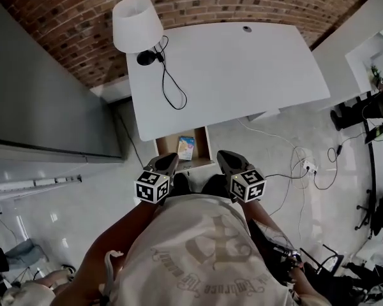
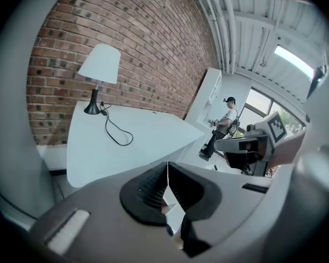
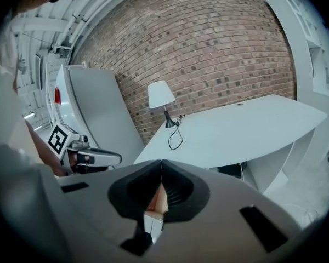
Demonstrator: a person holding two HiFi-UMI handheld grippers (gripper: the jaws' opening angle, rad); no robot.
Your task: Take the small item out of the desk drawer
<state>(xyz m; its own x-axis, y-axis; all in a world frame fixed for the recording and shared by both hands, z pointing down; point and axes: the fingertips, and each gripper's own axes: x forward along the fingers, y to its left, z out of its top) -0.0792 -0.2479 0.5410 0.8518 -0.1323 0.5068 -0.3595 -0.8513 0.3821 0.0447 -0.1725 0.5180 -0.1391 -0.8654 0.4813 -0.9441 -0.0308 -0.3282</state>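
The open desk drawer (image 1: pixel 203 146) sticks out from under the front edge of the white desk (image 1: pixel 242 75). A small blue and white item (image 1: pixel 186 147) lies inside it. My left gripper (image 1: pixel 169 160) hovers just short of the drawer's front left corner, jaws shut and empty. The right gripper (image 1: pixel 225 158) hangs off the drawer's right side, also shut with nothing between its jaws. In the left gripper view the jaws (image 2: pixel 168 167) meet in a thin line, with the right gripper (image 2: pixel 247 144) beside them. The right gripper view shows its jaws (image 3: pixel 162 166) closed and the left gripper (image 3: pixel 93 158) at left.
A white lamp (image 1: pixel 136 23) with a black cable (image 1: pixel 171 85) stands on the desk's left end. A grey cabinet (image 1: pixel 45 101) fills the left side. Cables and a power strip (image 1: pixel 306 166) lie on the floor at right. A person (image 2: pixel 226 119) stands far off.
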